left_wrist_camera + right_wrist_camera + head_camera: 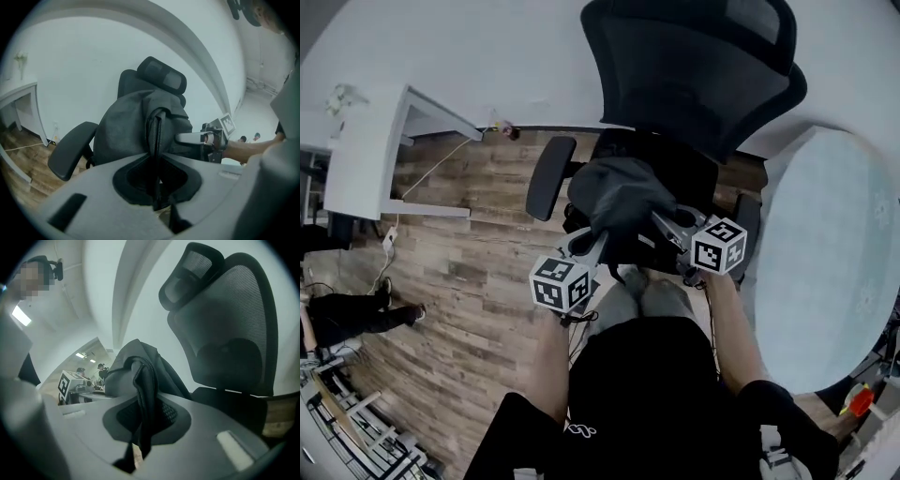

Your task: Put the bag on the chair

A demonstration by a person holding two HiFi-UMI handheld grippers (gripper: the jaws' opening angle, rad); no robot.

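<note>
A dark grey bag (619, 192) hangs between my two grippers, right over the seat of a black mesh office chair (694, 66). My left gripper (593, 242) is shut on the bag's near left edge, and in the left gripper view a fold of the bag (126, 126) runs straight into the closed jaws (157, 157). My right gripper (664, 221) is shut on the bag's right side, where its zipped edge (140, 366) is pinched between the jaws (143, 406). The chair's backrest (225, 333) and seat (229, 401) lie just behind the bag. Whether the bag's underside touches the seat is hidden.
The chair's left armrest (548, 178) sticks out beside the bag. A white desk (366, 150) stands at the far left, and a large pale round table (834, 253) is close on the right. Another person's legs (356, 314) rest on the wooden floor (478, 272) at the left.
</note>
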